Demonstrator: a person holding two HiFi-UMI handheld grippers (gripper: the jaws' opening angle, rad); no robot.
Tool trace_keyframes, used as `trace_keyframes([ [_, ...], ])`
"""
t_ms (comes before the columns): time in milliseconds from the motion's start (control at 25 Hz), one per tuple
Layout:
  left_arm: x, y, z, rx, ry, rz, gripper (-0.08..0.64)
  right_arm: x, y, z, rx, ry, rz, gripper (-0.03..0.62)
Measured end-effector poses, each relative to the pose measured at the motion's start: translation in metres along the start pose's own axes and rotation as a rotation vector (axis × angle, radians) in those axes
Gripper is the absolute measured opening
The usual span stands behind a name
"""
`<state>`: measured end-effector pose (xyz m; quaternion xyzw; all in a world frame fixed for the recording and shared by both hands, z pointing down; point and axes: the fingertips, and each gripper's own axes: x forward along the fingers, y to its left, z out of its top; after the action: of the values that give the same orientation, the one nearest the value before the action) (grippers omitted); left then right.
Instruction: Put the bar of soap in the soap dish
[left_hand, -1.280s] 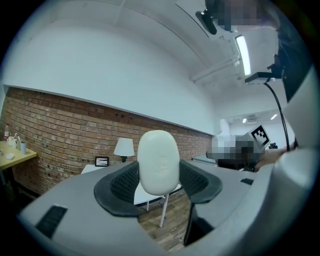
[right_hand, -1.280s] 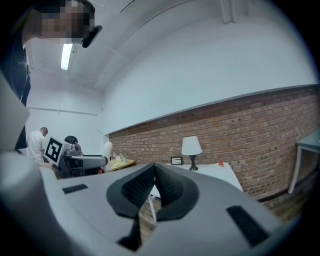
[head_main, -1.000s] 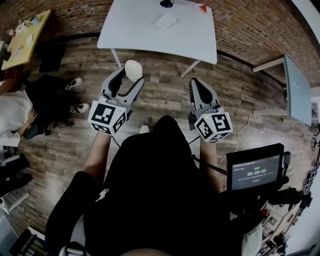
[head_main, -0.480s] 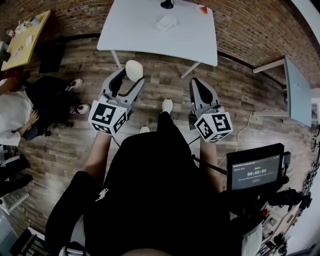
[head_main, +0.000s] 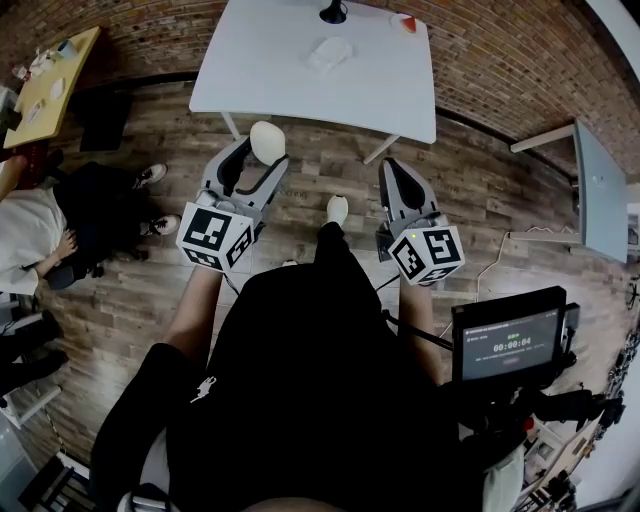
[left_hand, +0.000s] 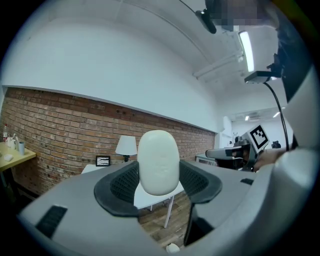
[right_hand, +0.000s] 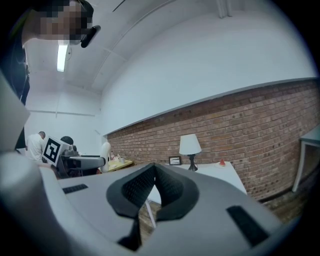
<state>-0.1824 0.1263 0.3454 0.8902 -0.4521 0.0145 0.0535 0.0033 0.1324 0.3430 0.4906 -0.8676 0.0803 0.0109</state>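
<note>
The bar of soap (head_main: 266, 139) is a pale oval bar held upright between the jaws of my left gripper (head_main: 262, 152), which is shut on it in the air above the wooden floor. In the left gripper view the soap (left_hand: 158, 162) fills the gap between the black pads. A small white soap dish (head_main: 331, 50) lies on the white table (head_main: 370, 85) ahead, well beyond both grippers. My right gripper (head_main: 393, 168) hangs to the right at the same height, its jaws pressed together with nothing in them (right_hand: 154, 185).
On the table's far edge stand a lamp (right_hand: 189, 145), a small picture frame (left_hand: 103, 161) and a little red object (head_main: 404, 20). A brick wall runs behind it. A seated person (head_main: 40, 225) is at the left, a grey table (head_main: 598, 185) at the right.
The table has drawn slightly nearer in the head view and one foot has stepped forward. Both grippers keep their pose, the left still holding the soap.
</note>
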Motion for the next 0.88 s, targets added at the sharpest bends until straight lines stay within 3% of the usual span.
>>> trace_keyframes([
  [880, 0.202, 0.033, 0.013, -0.011, 0.087, 0.023, 0.258, 0.126, -0.163, 0.022, 0.039, 0.056, 0.078, 0.005],
])
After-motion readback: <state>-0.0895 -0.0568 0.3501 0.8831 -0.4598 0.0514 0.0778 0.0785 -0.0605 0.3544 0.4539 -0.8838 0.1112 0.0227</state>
